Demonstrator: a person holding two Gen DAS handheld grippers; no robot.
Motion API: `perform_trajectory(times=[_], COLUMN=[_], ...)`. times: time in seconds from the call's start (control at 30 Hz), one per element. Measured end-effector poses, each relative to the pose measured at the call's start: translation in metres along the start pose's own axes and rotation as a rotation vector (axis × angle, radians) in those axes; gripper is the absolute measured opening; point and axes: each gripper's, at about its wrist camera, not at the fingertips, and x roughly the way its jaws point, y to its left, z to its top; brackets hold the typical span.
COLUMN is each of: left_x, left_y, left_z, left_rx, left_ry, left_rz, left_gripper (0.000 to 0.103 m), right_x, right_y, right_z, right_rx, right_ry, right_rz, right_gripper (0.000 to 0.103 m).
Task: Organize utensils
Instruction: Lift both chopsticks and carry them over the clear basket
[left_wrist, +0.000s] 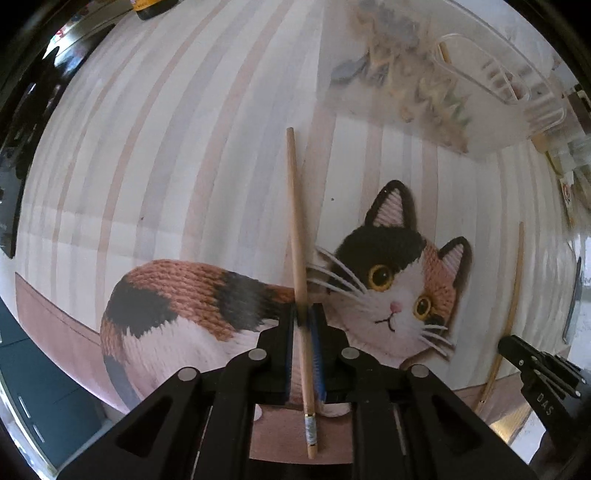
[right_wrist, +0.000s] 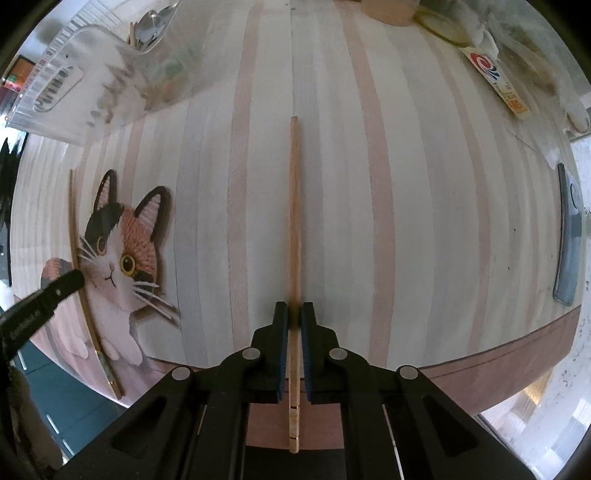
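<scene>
A light wooden chopstick (left_wrist: 297, 221) with a wrapped band near its close end runs between the pads of my left gripper (left_wrist: 304, 310), which is shut on it above the cat picture. It leans slightly against the jaws. In the right wrist view a second plain wooden chopstick (right_wrist: 294, 221) lies straight along my right gripper (right_wrist: 294, 308), which is shut on it over the striped mat. Each view catches the other tool at its edge: the right gripper's fingers (left_wrist: 517, 349) with their chopstick (left_wrist: 513, 288), and the left gripper's fingers (right_wrist: 62, 286) with theirs (right_wrist: 79, 258).
A striped placemat (right_wrist: 406, 221) with a calico cat print (left_wrist: 399, 280) covers the table. A clear plastic container (left_wrist: 480, 81) holding utensils stands at the far side. A dark grey flat object (right_wrist: 569, 236) lies at the mat's right edge, and a printed packet (right_wrist: 495, 77) sits far right.
</scene>
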Motion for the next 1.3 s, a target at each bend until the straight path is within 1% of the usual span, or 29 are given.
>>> perform_trajectory(times=[0.07, 0.1, 0.23, 0.3, 0.33, 0.37, 0.43, 0.47, 0.5, 0.67, 0.73, 0.77, 0.83, 0.97, 1.13, 1.23, 1.3], left_x=[0.001, 0.002, 0.001, 0.001, 0.001, 0.0, 0.0, 0.007, 0.011, 0.003, -0.004, -0.009, -0.017, -0.036, -0.072, -0.101, -0.12], left_y=[-0.001, -0.003, -0.007, -0.016, -0.02, -0.022, -0.023, -0.037, -0.04, -0.032, -0.026, -0.023, -0.017, -0.005, 0.013, 0.026, 0.026], left_z=[0.001, 0.003, 0.005, 0.003, 0.001, 0.001, 0.001, -0.005, -0.007, -0.023, -0.027, -0.029, -0.031, -0.034, -0.037, -0.028, -0.022], left_rx=[0.038, 0.054, 0.075, 0.083, 0.084, 0.082, 0.083, 0.082, 0.086, 0.078, 0.07, 0.067, 0.05, 0.026, -0.014, -0.033, -0.035], left_ry=[0.003, 0.004, 0.0, -0.001, -0.002, -0.004, -0.01, -0.015, -0.021, -0.059, -0.077, -0.087, -0.106, -0.151, -0.229, -0.28, -0.317], left_rz=[0.009, 0.015, 0.031, 0.043, 0.048, 0.05, 0.049, 0.053, 0.066, 0.109, 0.119, 0.126, 0.133, 0.149, 0.161, 0.156, 0.151], left_gripper=[0.009, 0.009, 0.009, 0.009, 0.009, 0.009, 0.005, 0.005, 0.004, 0.004, 0.004, 0.004, 0.004, 0.004, 0.004, 0.004, 0.004], right_x=[-0.001, 0.0, 0.0, 0.002, 0.002, 0.001, -0.001, -0.001, -0.004, -0.009, -0.013, -0.021, -0.027, -0.054, -0.088, -0.114, -0.127], right_y=[-0.001, 0.0, 0.007, 0.017, 0.023, 0.024, 0.028, 0.031, 0.033, 0.032, 0.033, 0.027, 0.031, 0.029, 0.033, 0.03, 0.018], right_z=[0.004, 0.004, 0.002, 0.002, 0.0, -0.001, -0.004, -0.005, -0.009, -0.016, -0.018, -0.019, -0.022, -0.026, -0.024, -0.024, -0.017], right_rx=[-0.004, -0.009, -0.043, -0.066, -0.077, -0.084, -0.088, -0.081, -0.072, -0.047, -0.053, -0.058, -0.061, -0.057, -0.04, -0.024, -0.018], right_ry=[0.034, 0.047, 0.042, 0.043, 0.037, 0.028, 0.003, -0.014, -0.023, -0.033, -0.043, -0.051, -0.065, -0.111, -0.184, -0.236, -0.263], right_rz=[0.008, 0.014, -0.008, -0.026, -0.044, -0.054, -0.073, -0.073, -0.075, -0.055, -0.048, -0.044, -0.036, -0.006, 0.025, 0.048, 0.064], right_gripper=[0.009, 0.012, 0.014, 0.021, 0.021, 0.023, 0.021, 0.017, 0.007, 0.007, 0.007, 0.007, 0.007, 0.007, 0.007, 0.007, 0.007])
